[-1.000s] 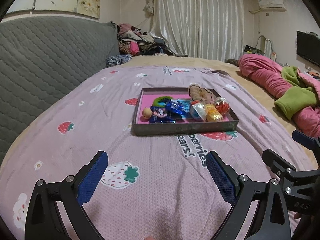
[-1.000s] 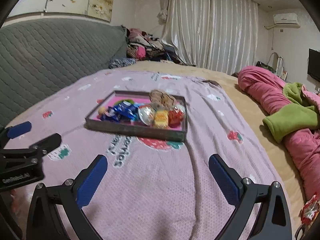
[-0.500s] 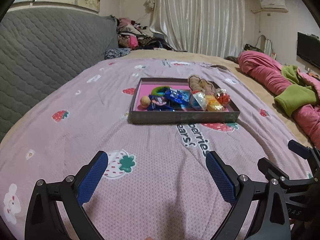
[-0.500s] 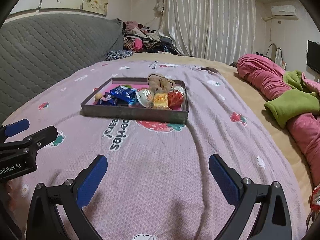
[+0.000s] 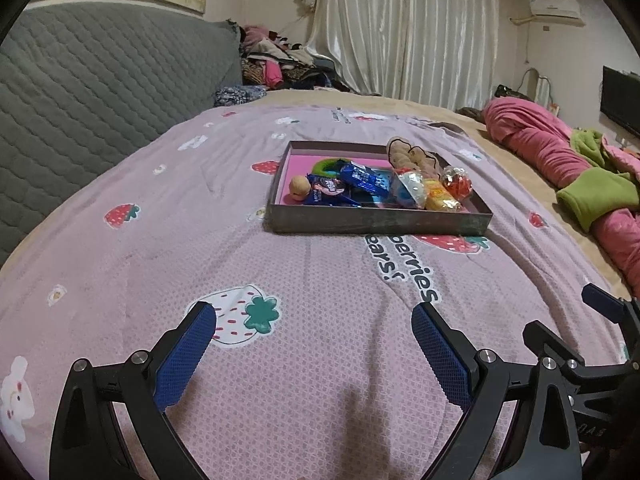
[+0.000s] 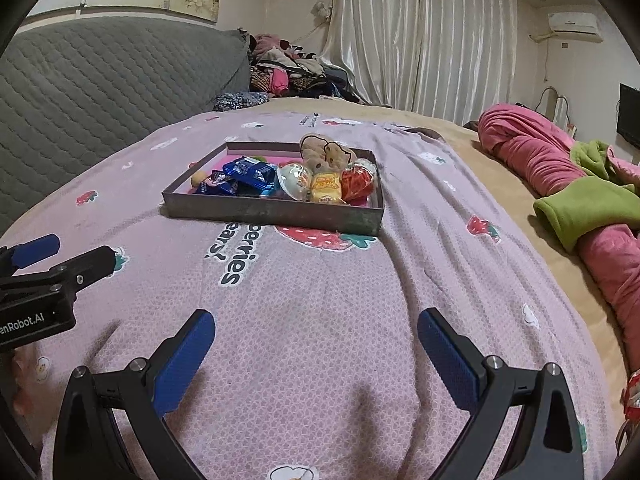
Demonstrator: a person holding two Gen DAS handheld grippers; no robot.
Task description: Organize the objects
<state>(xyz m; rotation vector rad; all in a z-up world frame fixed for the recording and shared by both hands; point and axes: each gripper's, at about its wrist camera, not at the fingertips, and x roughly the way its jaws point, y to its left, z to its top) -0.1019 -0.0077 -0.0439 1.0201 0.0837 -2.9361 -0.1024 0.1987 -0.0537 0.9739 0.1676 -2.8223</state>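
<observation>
A grey quilted headboard (image 5: 88, 80) backs the bed, clothes (image 5: 276, 60) heaped beside it. White curtains (image 6: 424, 40) hang behind, an air conditioner (image 6: 574, 26) high on the wall; a pink duvet (image 6: 536, 156) lies bunched at the right

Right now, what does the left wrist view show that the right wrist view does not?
Only the left wrist view shows the green ring lying inside the tray. Only the right wrist view shows the clear side of the orange capsule. Both share the tray, the blue snack packs and the two open claws, left and right, above the strawberry blanket.
</observation>
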